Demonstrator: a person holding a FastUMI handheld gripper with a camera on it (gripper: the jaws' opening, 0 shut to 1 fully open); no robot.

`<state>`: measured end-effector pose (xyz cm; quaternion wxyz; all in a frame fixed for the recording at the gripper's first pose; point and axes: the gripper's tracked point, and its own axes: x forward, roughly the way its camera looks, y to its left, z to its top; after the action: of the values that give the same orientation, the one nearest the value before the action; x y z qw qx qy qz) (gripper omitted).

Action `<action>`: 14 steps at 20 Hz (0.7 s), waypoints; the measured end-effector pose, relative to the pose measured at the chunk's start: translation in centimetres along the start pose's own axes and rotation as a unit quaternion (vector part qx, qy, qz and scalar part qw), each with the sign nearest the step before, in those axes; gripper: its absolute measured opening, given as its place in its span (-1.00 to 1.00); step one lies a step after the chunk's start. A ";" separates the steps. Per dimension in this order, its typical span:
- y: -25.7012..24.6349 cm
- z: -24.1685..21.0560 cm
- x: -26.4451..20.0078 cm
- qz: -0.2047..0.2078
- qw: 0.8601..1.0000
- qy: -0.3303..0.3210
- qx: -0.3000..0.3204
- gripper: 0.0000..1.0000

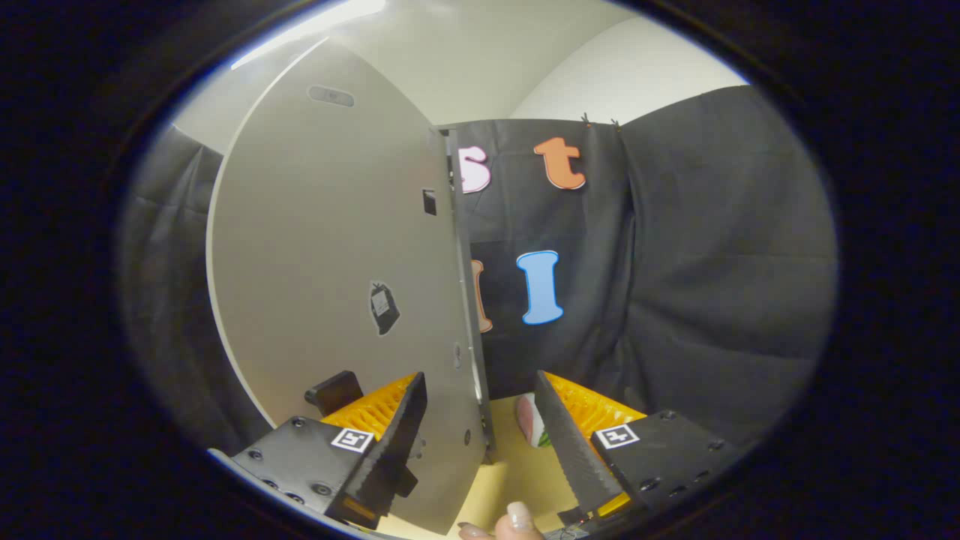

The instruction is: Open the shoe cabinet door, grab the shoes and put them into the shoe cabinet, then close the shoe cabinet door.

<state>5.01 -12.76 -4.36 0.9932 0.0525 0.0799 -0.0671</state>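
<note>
The grey shoe cabinet door (337, 247) stands upright and swung out, its thin free edge (466, 300) running down between my fingers. My gripper (480, 379) is open, with one finger on each side of that edge and neither pressing on it. A black handle-like block (334, 391) sticks out of the door's face just beyond the left finger (401, 427). A small part of a white shoe with pink and green (527, 421) lies on the yellow surface (517, 472), peeking out beside the right finger (562, 435).
Black cloth walls (697, 285) close the booth beyond and to the right of the door. A person's fingertips (517, 519) show at the bottom, between the finger bases. A dark sticker (383, 307) sits on the door's face.
</note>
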 end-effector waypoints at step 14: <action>17.2 -4.0 6.0 0.121 0.992 0.020 -0.037 0.85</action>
<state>12.72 3.87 -7.63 0.9934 0.0261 0.0955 0.0574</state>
